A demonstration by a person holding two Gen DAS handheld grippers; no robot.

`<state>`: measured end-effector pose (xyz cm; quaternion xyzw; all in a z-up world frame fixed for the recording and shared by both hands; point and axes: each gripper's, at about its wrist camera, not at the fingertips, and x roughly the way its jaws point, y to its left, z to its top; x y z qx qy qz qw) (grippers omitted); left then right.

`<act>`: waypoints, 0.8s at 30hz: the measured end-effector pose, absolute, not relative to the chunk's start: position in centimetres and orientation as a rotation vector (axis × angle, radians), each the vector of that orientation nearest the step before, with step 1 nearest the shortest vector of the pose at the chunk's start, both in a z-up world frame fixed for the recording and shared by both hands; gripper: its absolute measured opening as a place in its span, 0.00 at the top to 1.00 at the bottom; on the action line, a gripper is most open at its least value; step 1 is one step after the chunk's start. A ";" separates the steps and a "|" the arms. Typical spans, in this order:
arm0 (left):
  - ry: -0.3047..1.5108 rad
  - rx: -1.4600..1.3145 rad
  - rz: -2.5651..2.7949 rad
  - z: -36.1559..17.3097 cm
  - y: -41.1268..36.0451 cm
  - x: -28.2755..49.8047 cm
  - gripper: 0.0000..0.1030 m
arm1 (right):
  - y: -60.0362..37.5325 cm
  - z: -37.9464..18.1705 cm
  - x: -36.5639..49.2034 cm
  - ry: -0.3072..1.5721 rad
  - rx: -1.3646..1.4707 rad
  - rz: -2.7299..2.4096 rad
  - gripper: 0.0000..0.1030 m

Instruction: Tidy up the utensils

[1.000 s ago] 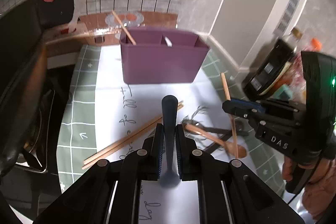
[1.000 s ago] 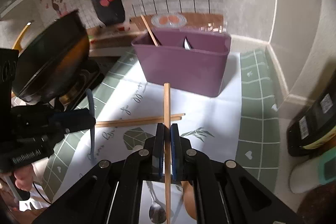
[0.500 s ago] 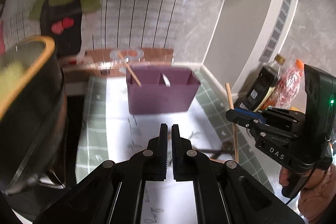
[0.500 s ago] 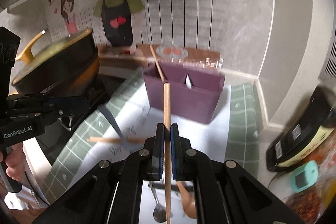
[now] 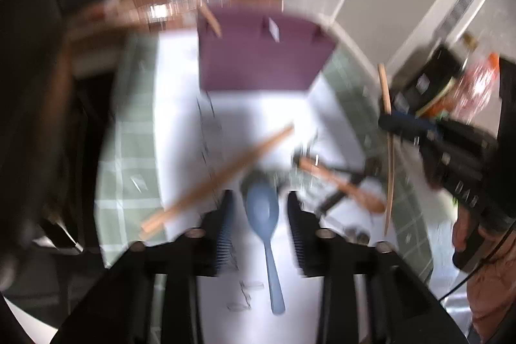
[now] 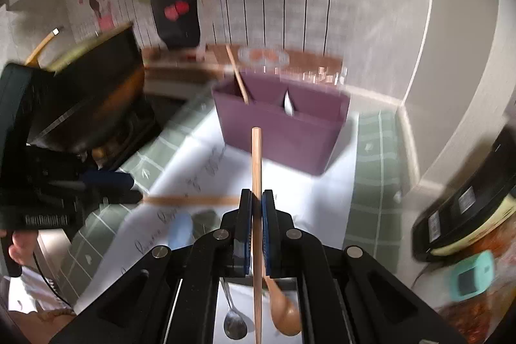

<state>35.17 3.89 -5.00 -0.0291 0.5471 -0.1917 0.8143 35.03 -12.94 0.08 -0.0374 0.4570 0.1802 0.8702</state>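
The left gripper [image 5: 258, 221] has its jaws opening; a blue spoon [image 5: 262, 215] lies between them on the white mat [image 5: 180, 105], and the pads do not press it. Only the left wrist view shows this gap. The right gripper [image 6: 257, 221] is clamped on a wooden chopstick [image 6: 256, 163], seen upright in its own view and side-on from the left. Two more chopsticks [image 5: 222, 173] lie crossing the mat. The right wrist view alone shows a metal spoon [image 6: 234, 324] and wooden spoon [image 6: 283, 311] below. The purple organizer [image 6: 283, 131] stands beyond, one chopstick leaning inside.
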 end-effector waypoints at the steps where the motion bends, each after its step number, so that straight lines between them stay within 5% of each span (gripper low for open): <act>1: 1.184 -0.059 -0.415 -5.7 3.6 34.9 0.53 | -13.1 -0.7 35.1 0.976 -0.072 0.379 0.95; 6: 1.237 0.002 -0.404 -8.3 1.7 34.2 0.39 | -13.5 -3.0 35.3 1.028 -0.056 0.388 0.95; 12: 1.265 -0.020 -0.353 -10.3 0.6 35.2 0.39 | -14.0 -4.1 35.1 1.055 -0.040 0.406 0.95; 15: 1.277 -0.066 -0.338 -11.2 0.5 35.7 0.52 | -14.1 -4.4 35.3 1.060 -0.030 0.410 0.95; 16: 1.273 -0.068 -0.331 -11.4 0.5 35.9 0.69 | -14.1 -4.4 35.3 1.056 -0.025 0.413 0.95; 24: 1.079 -0.074 -0.323 -7.7 1.6 34.3 0.69 | -14.1 -3.2 34.6 1.000 -0.016 0.399 0.95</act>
